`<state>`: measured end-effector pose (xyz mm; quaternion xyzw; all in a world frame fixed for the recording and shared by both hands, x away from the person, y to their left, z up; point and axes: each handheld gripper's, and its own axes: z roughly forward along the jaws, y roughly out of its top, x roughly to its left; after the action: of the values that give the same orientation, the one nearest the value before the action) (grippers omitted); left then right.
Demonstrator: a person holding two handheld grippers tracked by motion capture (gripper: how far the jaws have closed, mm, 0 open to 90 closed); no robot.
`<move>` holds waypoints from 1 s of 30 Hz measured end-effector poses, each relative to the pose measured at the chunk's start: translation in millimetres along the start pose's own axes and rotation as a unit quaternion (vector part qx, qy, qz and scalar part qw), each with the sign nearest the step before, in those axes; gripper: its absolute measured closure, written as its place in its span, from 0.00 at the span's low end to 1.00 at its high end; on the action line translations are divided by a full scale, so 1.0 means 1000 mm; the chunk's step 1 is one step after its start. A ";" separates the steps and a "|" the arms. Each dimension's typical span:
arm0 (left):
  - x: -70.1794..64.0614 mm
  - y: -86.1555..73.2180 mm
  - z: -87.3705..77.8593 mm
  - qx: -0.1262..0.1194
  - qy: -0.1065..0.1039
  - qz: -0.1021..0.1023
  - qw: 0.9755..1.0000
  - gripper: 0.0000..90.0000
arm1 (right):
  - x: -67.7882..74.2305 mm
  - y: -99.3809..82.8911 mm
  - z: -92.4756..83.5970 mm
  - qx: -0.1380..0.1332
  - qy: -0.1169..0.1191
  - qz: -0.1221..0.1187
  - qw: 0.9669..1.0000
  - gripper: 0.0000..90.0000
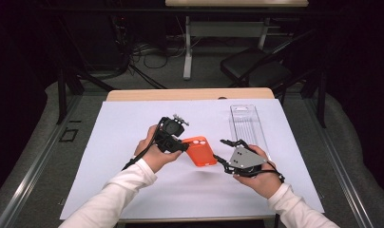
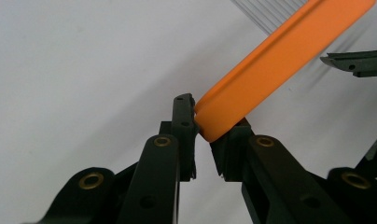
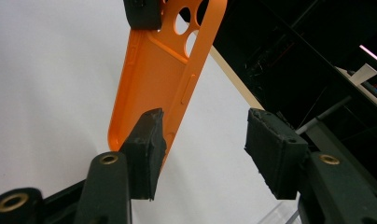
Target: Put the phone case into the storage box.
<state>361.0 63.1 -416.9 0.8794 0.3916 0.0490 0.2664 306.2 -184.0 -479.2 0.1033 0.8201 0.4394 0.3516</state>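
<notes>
Above the white sheet (image 1: pixel 133 156), a smooth orange phone case (image 1: pixel 201 151) in left gripper (image 1: pixel 183 145) jaws; right gripper (image 1: pixel 219 151) jaws wide.

Bright, even overhead light whitens the table (image 1: pixel 133 142); surroundings fall to near black. Shadows are soft. Gripper views look slightly soft, perhaps motion blur.

A white sheet (image 1: pixel 133 142) covers most of the counter (image 1: pixel 190 94), whose bare wooden edge shows along the far side. Beyond the counter, on the grey floor, a black chair (image 1: pixel 256 66) stands to the right, a tangle of cables (image 1: pixel 147 54) lies to the left, and a second table's white leg (image 1: pixel 187 47) rises between them
</notes>
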 end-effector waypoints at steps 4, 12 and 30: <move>0.006 0.002 0.004 0.014 -0.015 -0.015 1.000 0.89 | -0.001 0.000 0.000 -0.002 0.004 0.007 1.000 0.52; 0.009 0.004 0.007 0.030 -0.030 -0.032 0.999 0.89 | -0.002 0.001 0.000 0.004 0.003 0.010 1.000 0.51; 0.004 0.013 0.016 0.060 -0.009 -0.024 0.998 0.89 | -0.005 0.005 0.006 0.031 0.000 0.017 0.999 0.52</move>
<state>376.9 51.7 -424.2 0.8847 0.4118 0.0110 0.2181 313.7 -179.5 -475.4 0.1278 0.8313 0.4197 0.3412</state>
